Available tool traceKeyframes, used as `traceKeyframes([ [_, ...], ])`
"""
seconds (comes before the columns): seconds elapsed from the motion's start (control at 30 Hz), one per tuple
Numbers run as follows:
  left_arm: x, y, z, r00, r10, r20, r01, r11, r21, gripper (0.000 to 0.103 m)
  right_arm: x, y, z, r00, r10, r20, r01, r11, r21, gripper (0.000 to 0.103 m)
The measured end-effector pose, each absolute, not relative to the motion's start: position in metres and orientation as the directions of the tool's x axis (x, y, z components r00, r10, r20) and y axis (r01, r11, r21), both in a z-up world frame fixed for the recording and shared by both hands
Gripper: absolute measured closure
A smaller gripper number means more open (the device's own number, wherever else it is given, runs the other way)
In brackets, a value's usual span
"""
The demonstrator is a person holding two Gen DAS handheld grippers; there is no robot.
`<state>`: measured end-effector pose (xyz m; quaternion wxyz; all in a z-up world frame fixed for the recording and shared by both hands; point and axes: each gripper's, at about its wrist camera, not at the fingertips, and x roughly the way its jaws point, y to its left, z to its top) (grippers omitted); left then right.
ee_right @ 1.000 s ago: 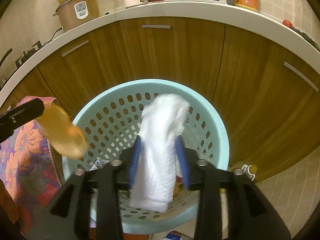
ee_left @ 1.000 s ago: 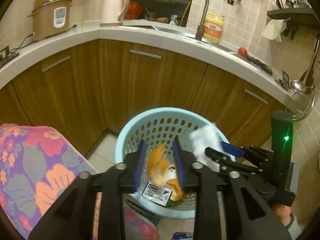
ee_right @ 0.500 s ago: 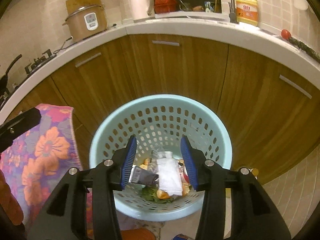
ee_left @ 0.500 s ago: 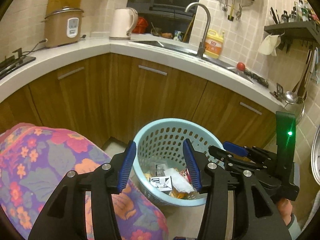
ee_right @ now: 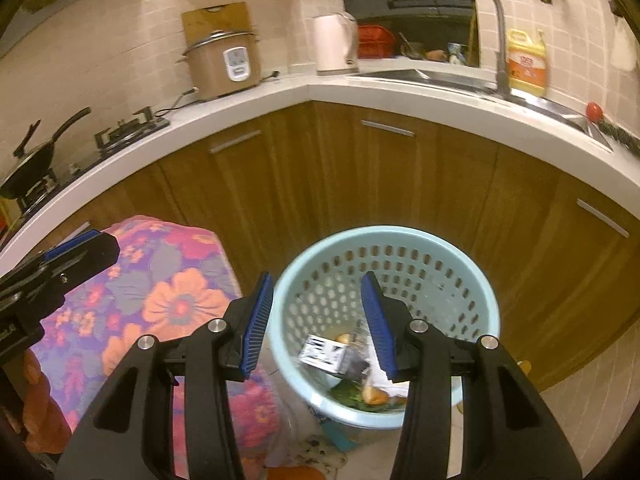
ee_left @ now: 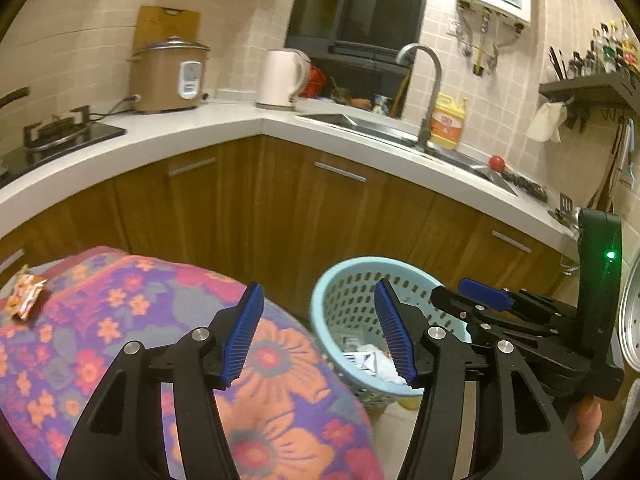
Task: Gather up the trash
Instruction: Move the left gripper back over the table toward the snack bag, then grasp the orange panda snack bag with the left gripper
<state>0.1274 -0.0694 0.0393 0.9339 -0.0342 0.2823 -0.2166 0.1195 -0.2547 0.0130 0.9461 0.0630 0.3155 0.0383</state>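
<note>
A light blue perforated basket (ee_right: 472, 292) (ee_left: 320, 300) stands on the floor by the wooden cabinets. It holds trash: a small printed box (ee_right: 326, 354), white paper (ee_left: 380, 362) and orange peel (ee_right: 374, 395). My left gripper (ee_left: 320, 330) hovers above the flowered tablecloth's edge, its jaws opening with nothing between them. My right gripper (ee_right: 316, 320) hangs above the basket's near rim, open and empty. A crumpled orange snack wrapper (ee_left: 26, 292) lies on the tablecloth at the far left.
A table under a flowered cloth (ee_left: 120, 320) (ee_right: 168, 300) stands left of the basket. The curved white counter (ee_left: 224, 128) carries a rice cooker (ee_left: 168, 76), kettle (ee_left: 280, 78), sink tap (ee_left: 424, 92) and yellow bottle (ee_left: 450, 122). A pan (ee_right: 36, 160) sits on the stove.
Both grippers let their trash drop into the basket, the left the orange peel, the right the white paper. Both then rose and pulled back, and the left jaws widened.
</note>
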Motion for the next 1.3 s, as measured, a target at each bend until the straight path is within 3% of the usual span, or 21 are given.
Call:
traceKeyframes([
  [0.43, 0.119, 0.046, 0.046, 0.827, -0.274, -0.492, 0.201, 0.96, -0.196, 0.028, 0.123, -0.128, 0.035, 0.782, 0.258, -0.567, -0.24, 0.965, 0.109, 0.06],
  [0.7, 0.134, 0.146, 0.03, 0.84, -0.11, -0.531, 0.042, 0.99, -0.137, 0.02, 0.132, -0.043, 0.017, 0.722, 0.334, -0.605, -0.359, 0.93, 0.086, 0.055],
  [0.87, 0.156, 0.207, 0.014, 0.82, -0.024, -0.572, -0.053, 0.992, -0.117, 0.016, 0.138, 0.006, -0.003, 0.681, 0.366, -0.634, -0.421, 0.904, 0.069, 0.046],
  [1.13, 0.216, 0.237, -0.016, 0.742, -0.056, -0.668, -0.034, 0.992, -0.121, 0.014, 0.143, 0.038, -0.028, 0.649, 0.368, -0.665, -0.465, 0.885, 0.036, 0.043],
  [1.3, 0.25, 0.229, -0.032, 0.693, -0.078, -0.717, 0.0, 0.994, -0.108, 0.014, 0.146, 0.028, -0.027, 0.631, 0.414, -0.656, -0.473, 0.876, 0.098, 0.042],
])
